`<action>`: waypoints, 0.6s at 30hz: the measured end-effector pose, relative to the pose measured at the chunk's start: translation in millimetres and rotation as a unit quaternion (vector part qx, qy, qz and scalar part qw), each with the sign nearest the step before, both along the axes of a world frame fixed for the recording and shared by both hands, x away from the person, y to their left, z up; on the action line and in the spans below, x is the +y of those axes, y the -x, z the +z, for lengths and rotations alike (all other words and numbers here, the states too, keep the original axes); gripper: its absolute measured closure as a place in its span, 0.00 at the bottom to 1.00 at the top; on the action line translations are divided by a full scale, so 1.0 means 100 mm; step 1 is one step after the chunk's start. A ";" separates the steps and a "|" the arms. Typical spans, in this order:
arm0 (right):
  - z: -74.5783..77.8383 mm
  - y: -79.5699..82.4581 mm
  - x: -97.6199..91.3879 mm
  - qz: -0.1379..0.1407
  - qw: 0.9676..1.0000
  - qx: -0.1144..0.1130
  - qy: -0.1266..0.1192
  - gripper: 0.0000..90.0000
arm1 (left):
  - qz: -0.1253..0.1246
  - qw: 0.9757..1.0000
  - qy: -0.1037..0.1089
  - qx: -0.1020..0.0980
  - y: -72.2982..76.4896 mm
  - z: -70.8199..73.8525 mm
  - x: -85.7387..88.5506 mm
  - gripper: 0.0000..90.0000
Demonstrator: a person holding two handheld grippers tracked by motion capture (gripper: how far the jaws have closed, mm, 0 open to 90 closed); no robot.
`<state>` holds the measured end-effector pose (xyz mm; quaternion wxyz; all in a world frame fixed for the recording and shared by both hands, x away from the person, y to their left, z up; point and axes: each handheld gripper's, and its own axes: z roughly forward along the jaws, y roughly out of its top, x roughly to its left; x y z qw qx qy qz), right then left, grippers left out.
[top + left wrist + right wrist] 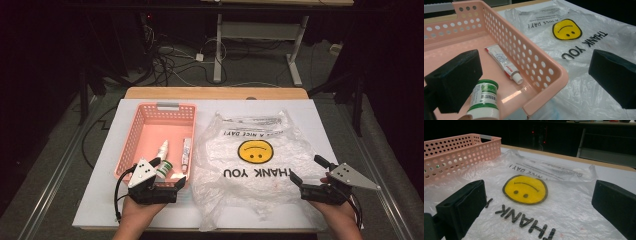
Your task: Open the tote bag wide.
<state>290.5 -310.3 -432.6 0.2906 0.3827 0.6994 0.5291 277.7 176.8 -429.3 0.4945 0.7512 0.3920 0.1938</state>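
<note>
- The left gripper (167, 172) hangs over the near right corner of the pink basket (131, 131), jaws spread wide with nothing between them — one jaw sits above the basket floor, the other out over the bag.
- Just below that gripper, inside the basket, stands a small white bottle with a green label (163, 167); in the left gripper view the bottle (484, 100) shows just beside the nearer jaw, apart from it.
- A white tube (186, 154) lies flat on the basket floor along the right wall, cap toward the person, near the bottle but not touching it.
- The basket's perforated right wall (524, 53) stands between the tube and the bag.
- A clear plastic bag (250, 150), printed with a yellow smiley face and "THANK YOU", lies crumpled and flat on the white tabletop (320, 120), its left edge just beside the basket.
- The right gripper (306, 172) is low over the bag's near right part, jaws wide apart and holding nothing — the smiley face (525, 189) shows between them, farther off.
- Beyond the table, a tangle of cables (175, 62) lies on the dark floor by a table frame.
</note>
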 end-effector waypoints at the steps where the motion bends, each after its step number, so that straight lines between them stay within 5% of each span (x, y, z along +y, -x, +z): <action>1: 0.00 0.00 0.00 0.000 1.000 0.001 0.001 0.00 | -0.004 1.000 0.001 0.002 0.00 0.00 0.00 0.00; 18: -0.01 -0.01 0.00 -0.003 1.000 0.001 0.009 0.00 | -0.002 1.000 -0.006 0.004 0.00 0.00 -0.01 0.00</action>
